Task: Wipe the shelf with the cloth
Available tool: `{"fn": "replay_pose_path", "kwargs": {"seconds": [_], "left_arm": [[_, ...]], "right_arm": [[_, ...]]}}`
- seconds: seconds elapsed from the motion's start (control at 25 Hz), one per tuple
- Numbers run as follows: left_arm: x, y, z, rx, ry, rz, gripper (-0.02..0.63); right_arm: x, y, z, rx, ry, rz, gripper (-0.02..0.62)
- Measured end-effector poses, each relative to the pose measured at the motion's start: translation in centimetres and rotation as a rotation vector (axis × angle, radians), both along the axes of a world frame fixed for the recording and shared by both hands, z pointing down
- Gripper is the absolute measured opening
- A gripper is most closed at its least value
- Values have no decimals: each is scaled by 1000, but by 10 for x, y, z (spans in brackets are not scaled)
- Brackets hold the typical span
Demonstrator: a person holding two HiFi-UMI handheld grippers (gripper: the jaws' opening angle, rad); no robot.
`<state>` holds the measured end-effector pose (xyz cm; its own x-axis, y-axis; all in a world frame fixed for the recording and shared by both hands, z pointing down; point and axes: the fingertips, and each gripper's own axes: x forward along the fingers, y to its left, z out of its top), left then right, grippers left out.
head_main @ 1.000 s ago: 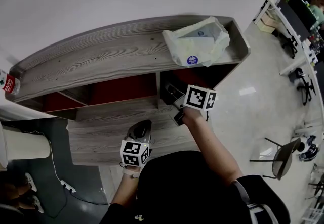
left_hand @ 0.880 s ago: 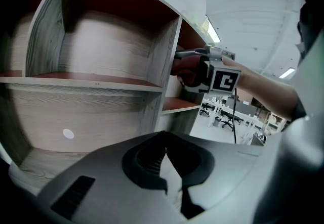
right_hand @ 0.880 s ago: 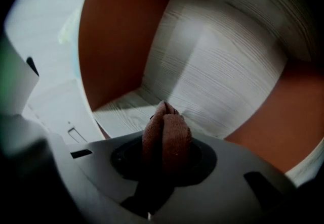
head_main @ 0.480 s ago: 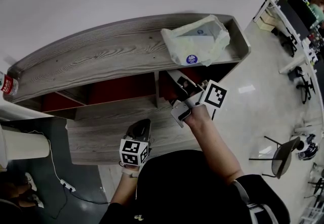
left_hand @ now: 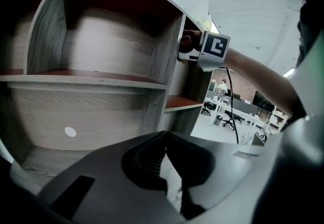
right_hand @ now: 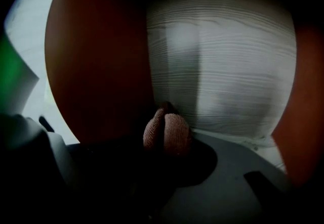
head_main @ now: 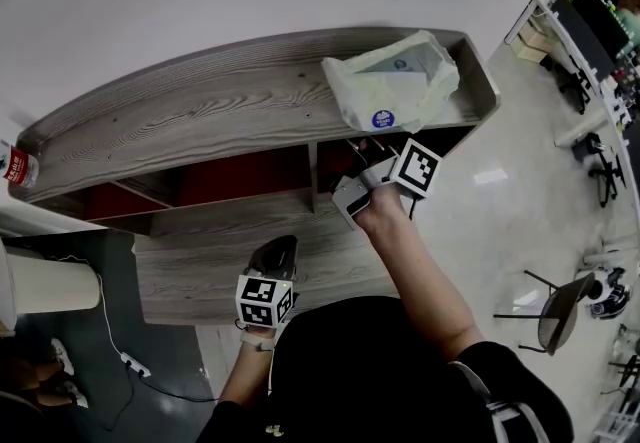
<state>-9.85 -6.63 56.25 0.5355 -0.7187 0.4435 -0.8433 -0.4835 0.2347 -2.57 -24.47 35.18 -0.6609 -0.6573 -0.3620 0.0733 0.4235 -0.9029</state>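
Low in front of the shelf (head_main: 200, 121), the left gripper (head_main: 278, 256) hangs with its jaws together and empty. Further right, the right gripper (right_hand: 164, 119) reaches into the shelf's upper right compartment. It pinches a brownish cloth (right_hand: 172, 134), which bulges from its tips by the back wall.

Pale plastic bag (head_main: 390, 81) with a blue sticker, red-labelled bottle (head_main: 15, 168) far left, white cable (head_main: 105, 329) trailing lower left, desks (head_main: 590, 26) at right.
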Motion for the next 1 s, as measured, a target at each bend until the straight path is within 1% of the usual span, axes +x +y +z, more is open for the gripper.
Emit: {"fn": "replay_pose_path", "kwargs": {"seconds": [0.08, 0.16, 0.56, 0.72, 0.88, 1.0], "left_arm": [[0, 0, 0, -2, -3, 2, 9], [2, 2, 1, -4, -4, 6, 9], [1, 7, 2, -10, -7, 5, 9], [-1, 7, 2, -7, -8, 2, 9], [0, 7, 0, -3, -8, 4, 9], [3, 7, 1, -3, -9, 12, 9]], "right_arm": [[-2, -3, 13, -16, 51, 14, 86], [-2, -6, 34, -54, 87, 28, 86], [0, -1, 154, -300, 338, 58, 80], [1, 5, 167, -337, 366, 60, 80], [1, 13, 171, -368, 381, 32, 80], [2, 23, 174, -372, 398, 17, 80]]}}
